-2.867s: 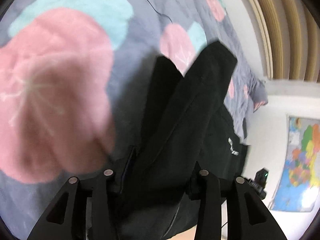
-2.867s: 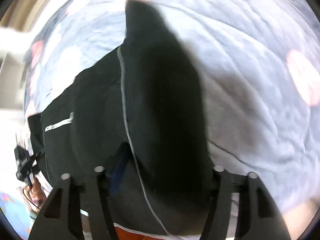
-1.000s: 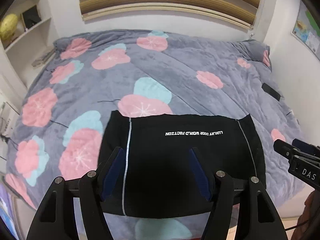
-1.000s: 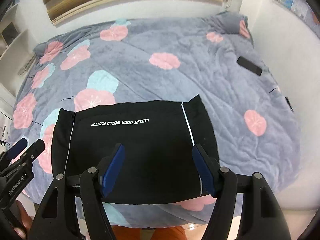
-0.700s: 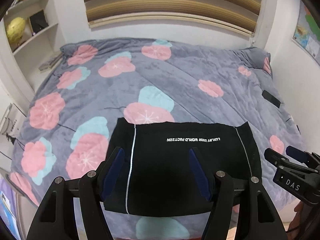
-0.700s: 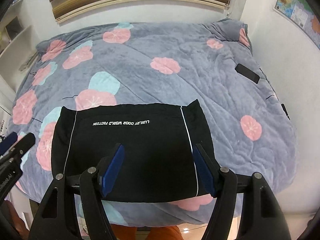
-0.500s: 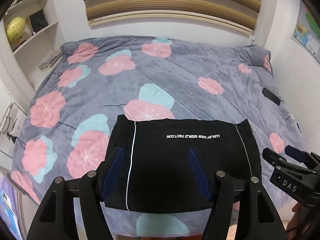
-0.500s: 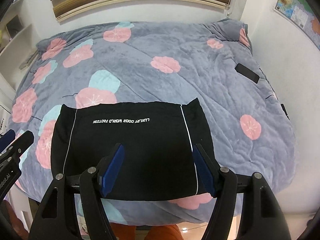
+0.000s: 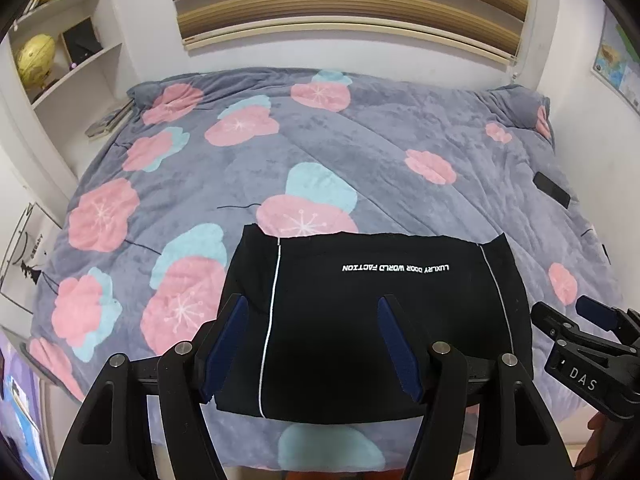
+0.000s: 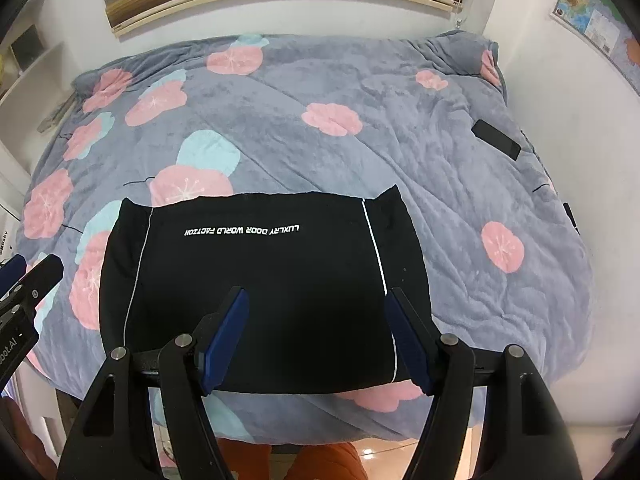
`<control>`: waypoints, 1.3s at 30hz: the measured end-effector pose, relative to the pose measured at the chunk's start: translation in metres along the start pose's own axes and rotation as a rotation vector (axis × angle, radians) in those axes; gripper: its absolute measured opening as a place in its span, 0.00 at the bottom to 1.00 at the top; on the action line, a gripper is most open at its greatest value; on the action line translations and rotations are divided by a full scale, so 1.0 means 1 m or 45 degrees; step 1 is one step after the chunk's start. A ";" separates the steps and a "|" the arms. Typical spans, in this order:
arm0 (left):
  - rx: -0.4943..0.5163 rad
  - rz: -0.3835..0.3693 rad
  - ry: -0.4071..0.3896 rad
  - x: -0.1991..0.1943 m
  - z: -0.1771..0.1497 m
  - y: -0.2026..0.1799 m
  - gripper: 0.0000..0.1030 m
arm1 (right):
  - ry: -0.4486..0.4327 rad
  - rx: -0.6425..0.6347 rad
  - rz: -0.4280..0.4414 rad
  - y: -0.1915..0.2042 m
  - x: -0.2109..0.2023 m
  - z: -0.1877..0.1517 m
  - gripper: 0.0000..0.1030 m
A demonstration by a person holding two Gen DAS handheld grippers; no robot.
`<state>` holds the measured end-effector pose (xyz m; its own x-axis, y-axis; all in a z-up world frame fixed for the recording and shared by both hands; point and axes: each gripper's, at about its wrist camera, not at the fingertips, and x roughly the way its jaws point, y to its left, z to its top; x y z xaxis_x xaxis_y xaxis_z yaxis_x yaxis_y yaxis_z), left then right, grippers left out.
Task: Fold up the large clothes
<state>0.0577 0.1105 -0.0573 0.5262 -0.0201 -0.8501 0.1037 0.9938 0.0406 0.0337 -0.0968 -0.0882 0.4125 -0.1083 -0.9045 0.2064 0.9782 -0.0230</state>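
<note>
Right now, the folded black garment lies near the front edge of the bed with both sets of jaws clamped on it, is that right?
Not quite: the black garment lies folded near the bed's front edge, but both sets of jaws stand open above it, holding nothing, as both wrist views show.

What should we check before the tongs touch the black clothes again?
1. Left tongs open, nothing in them: ok.
2. Right tongs open, nothing in them: ok.
3. Black clothes folded into a flat rectangle: ok.
4. Clothes fully on the flowered blanket, near its front edge: ok.
5. Black phone-like thing well away from the clothes: ok.
6. Layers underneath lined up: cannot tell.
</note>
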 end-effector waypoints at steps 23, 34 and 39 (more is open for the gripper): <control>-0.018 0.017 -0.007 -0.001 -0.003 0.006 0.67 | 0.029 -0.011 0.001 -0.003 0.006 -0.006 0.70; -0.011 0.023 -0.002 -0.004 -0.010 0.005 0.67 | 0.028 -0.011 0.014 -0.010 0.009 -0.008 0.70; -0.014 0.021 0.006 -0.005 -0.013 0.005 0.67 | 0.027 -0.023 0.013 -0.009 0.007 -0.011 0.70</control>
<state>0.0441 0.1171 -0.0596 0.5242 -0.0030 -0.8516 0.0853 0.9952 0.0490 0.0252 -0.1043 -0.0990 0.3952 -0.0945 -0.9137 0.1859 0.9823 -0.0211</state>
